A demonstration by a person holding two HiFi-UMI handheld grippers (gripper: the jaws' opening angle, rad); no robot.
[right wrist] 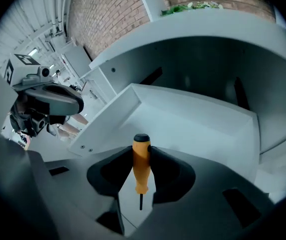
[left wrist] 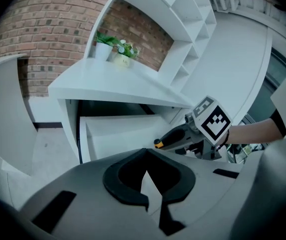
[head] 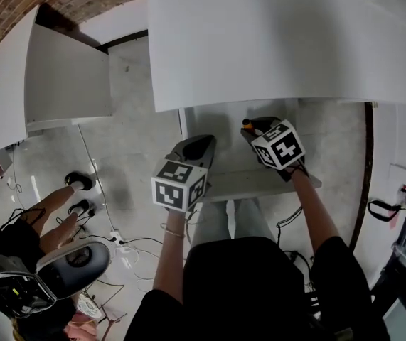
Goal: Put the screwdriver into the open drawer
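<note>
An orange-handled screwdriver (right wrist: pixel 141 163) with a black cap is clamped between the pads of my right gripper (right wrist: pixel 141 156), its thin shaft pointing back toward the camera. In the head view the right gripper (head: pixel 249 128) hangs over the open white drawer (head: pixel 225 159) under the desk, with the screwdriver's orange end (head: pixel 247 123) showing. The drawer (right wrist: pixel 198 129) looks bare inside. My left gripper (head: pixel 201 146) hovers at the drawer's left side, with its tips (left wrist: pixel 146 151) together and nothing between them. The left gripper view also catches the screwdriver (left wrist: pixel 159 143) over the drawer (left wrist: pixel 117 131).
The white desk top (head: pixel 281 41) overhangs the drawer's back part. A white cabinet (head: pixel 64 77) stands to the left. A person (head: pixel 43 222) sits at lower left beside cables (head: pixel 121 244) on the floor. Potted plants (left wrist: pixel 113 48) stand on the desk by a brick wall.
</note>
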